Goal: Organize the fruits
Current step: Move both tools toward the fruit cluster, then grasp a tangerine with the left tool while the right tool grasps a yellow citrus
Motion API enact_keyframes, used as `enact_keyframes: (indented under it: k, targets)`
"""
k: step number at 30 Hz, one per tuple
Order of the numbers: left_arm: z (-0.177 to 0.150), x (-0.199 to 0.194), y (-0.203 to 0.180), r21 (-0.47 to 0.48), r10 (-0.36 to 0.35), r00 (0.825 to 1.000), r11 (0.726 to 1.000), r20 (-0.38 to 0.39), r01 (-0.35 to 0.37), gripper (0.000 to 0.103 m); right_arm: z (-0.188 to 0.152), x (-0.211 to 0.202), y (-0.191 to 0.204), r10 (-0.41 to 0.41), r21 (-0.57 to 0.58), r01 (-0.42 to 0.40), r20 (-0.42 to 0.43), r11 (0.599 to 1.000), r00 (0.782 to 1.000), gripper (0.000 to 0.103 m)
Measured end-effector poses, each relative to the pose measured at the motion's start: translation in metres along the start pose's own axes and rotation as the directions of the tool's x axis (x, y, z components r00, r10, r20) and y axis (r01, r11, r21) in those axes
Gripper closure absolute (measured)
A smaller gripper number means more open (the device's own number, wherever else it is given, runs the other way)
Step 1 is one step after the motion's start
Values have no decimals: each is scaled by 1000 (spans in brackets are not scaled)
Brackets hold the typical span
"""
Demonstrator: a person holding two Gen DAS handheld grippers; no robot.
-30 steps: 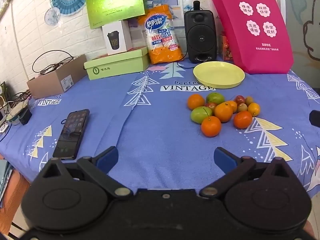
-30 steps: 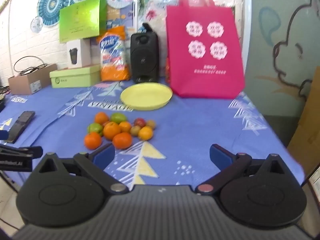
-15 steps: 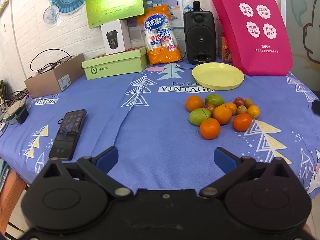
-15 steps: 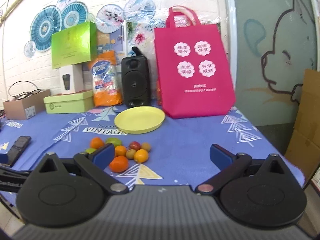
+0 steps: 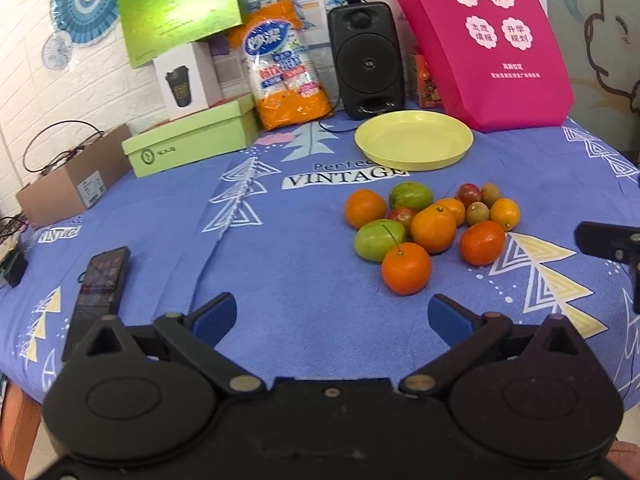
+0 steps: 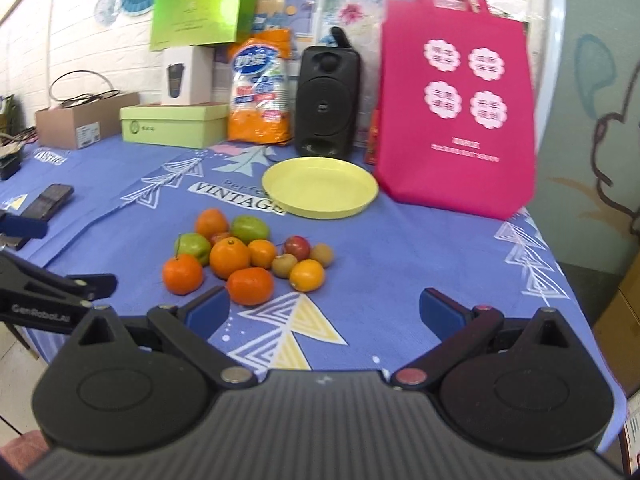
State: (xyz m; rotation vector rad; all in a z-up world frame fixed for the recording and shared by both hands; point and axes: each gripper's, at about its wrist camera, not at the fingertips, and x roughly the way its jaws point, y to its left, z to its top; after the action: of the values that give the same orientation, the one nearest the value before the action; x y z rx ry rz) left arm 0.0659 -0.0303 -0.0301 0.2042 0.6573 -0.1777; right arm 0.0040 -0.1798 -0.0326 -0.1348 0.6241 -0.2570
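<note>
your left gripper [image 5: 331,316] hovers low over the blue tablecloth [image 5: 280,248] with its fingers wide apart and nothing between them. the pile of fruit [image 5: 430,226] lies on the cloth at about one o'clock from it, the nearest orange [image 5: 405,267] just ahead of the right fingertip. the yellow plate [image 5: 413,145] sits past the pile at twelve o'clock, bare, apart from the fruit. a phone [image 5: 100,284] lies at ten o'clock.

your right gripper [image 6: 325,308] is also spread wide and holds nothing. from it the fruit sits at eleven o'clock, one orange [image 6: 251,286] just beyond the left fingertip. the plate is at twelve o'clock, with a pink bag [image 6: 456,120] standing just right of it and a black speaker [image 6: 327,104] behind.
</note>
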Motion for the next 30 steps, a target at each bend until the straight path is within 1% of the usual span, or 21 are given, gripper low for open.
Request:
enact_keyframes:
  k: [1, 2, 4, 6, 7, 8, 10, 11, 13, 15, 16, 17, 18, 20, 21, 25, 26, 27, 28, 30]
  targets:
    - [1, 3, -2, 7, -6, 1000, 1000, 0, 6, 0, 0, 4, 0, 12, -4, -12, 0, 1000, 1000, 0]
    - [2, 7, -5, -5, -31, 1000, 999, 0, 31, 0, 0, 8, -1, 19, -7, -19, -5, 1000, 1000, 0]
    - [3, 12, -8, 2, -31, 999, 1000, 16, 31, 0, 1, 16, -1, 26, -14, -26, -8, 1000, 1000, 0]
    - [3, 18, -9, -7, -45, 999, 999, 3, 45, 0, -1, 21, -2, 28, -16, -29, -6, 999, 1000, 0]
    - [4, 20, -10, -17, -53, 998, 998, 14, 54, 0, -2, 24, -3, 33, -16, -33, -5, 999, 999, 0]
    - [2, 24, -9, -17, -59, 998, 998, -8, 59, 0, -3, 26, -2, 42, -16, -42, -5, 999, 999, 0]
    - [1, 31, -11, -19, -68, 997, 998, -19, 68, 2, -6, 31, 0, 57, -23, -58, -9, 998, 998, 0]
    - [1, 35, -11, -21, -75, 997, 997, -30, 75, 4, -7, 33, 1, 55, -31, -55, -5, 998, 998, 0]
    - [1, 43, -11, -25, -104, 993, 994, -54, 103, 19, -8, 39, 2, 53, -48, -53, -7, 997, 999, 1]
    - [1, 54, -9, -33, -139, 987, 990, -85, 137, 26, -9, 45, 2, 61, -55, -62, -21, 997, 998, 4]
    - [0, 60, -9, -39, -150, 984, 988, -95, 147, 31, -10, 48, 1, 65, -56, -67, -26, 996, 998, 5]
    - [1, 63, -9, -48, -162, 981, 986, -101, 158, 34, -10, 52, 0, 68, -55, -70, -33, 996, 997, 6]
    - [2, 68, -9, -50, -170, 979, 985, -110, 165, 37, -10, 56, -1, 69, -53, -71, -39, 996, 997, 8]
    - [2, 76, -10, -49, -176, 977, 984, -118, 171, 37, -10, 63, -4, 81, -48, -83, -49, 995, 996, 12]
    - [1, 79, -10, -46, -180, 976, 983, -120, 175, 40, -9, 66, -5, 89, -45, -91, -53, 995, 995, 14]
    - [6, 89, -12, -51, -210, 971, 977, -110, 206, 44, -5, 78, -10, 95, -44, -98, -61, 994, 994, 21]
    - [8, 90, -14, -52, -218, 970, 975, -107, 214, 45, -4, 81, -11, 95, -45, -98, -62, 994, 994, 25]
    - [10, 92, -16, -53, -226, 968, 974, -104, 222, 49, -3, 84, -12, 96, -46, -99, -64, 994, 993, 29]
    - [11, 95, -17, -55, -237, 966, 971, -104, 233, 54, -2, 87, -11, 98, -48, -101, -66, 994, 993, 30]
    - [14, 98, -19, -60, -251, 963, 967, -102, 246, 57, -1, 91, -12, 102, -53, -105, -68, 993, 993, 32]
